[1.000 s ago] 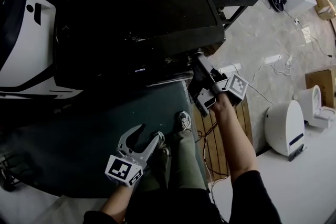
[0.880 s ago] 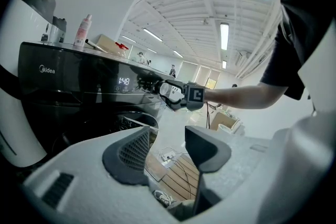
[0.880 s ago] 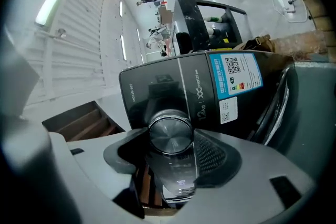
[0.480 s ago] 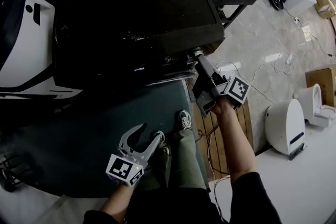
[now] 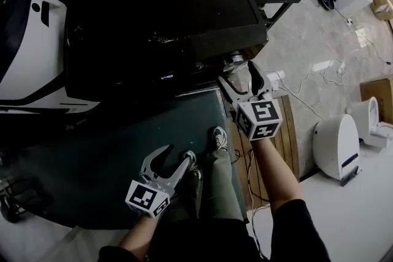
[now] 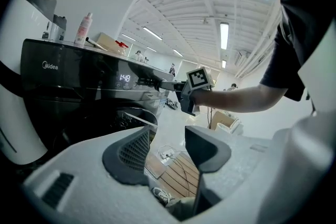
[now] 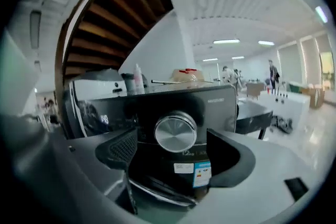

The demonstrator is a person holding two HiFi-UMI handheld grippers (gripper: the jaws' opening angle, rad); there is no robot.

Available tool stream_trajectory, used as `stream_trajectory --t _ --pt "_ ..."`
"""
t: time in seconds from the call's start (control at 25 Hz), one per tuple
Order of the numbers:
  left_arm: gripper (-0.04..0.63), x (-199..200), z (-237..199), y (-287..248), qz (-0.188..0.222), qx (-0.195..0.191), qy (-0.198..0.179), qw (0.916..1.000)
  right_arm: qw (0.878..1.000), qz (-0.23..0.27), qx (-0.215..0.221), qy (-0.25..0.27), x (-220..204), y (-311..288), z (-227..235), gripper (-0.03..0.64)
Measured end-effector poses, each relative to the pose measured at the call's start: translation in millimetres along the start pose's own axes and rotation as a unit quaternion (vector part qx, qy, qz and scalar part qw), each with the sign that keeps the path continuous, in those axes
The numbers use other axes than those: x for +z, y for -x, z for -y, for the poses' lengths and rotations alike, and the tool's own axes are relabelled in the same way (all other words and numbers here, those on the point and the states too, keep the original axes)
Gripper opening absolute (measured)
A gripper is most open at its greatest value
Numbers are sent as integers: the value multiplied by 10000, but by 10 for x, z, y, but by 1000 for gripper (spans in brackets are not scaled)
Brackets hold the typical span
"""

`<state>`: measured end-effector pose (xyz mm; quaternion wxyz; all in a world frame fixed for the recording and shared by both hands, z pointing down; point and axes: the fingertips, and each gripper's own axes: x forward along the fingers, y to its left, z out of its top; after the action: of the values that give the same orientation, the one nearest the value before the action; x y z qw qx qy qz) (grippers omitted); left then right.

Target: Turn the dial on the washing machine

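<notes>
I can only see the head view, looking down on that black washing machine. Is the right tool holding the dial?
Observer: No. The right gripper view shows the right tool with its jaws opening and nothing between them. The silver dial sits just ahead, untouched.
Operator: Is anything switched on?
Observer: Yes, the left gripper view shows lit digits on the washing machine's front panel.
Operator: Anything else on that front?
Observer: A blue-and-white sticker just below the dial.
</notes>
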<state>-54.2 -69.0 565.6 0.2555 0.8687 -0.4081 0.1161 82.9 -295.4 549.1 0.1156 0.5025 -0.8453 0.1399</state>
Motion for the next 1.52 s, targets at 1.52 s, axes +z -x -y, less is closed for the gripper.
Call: stream_trajectory --t 1.52 --pt "207 -99 -128 106 -11 101 170 9998 9974 -101 -456 550 -3 -157 38 272"
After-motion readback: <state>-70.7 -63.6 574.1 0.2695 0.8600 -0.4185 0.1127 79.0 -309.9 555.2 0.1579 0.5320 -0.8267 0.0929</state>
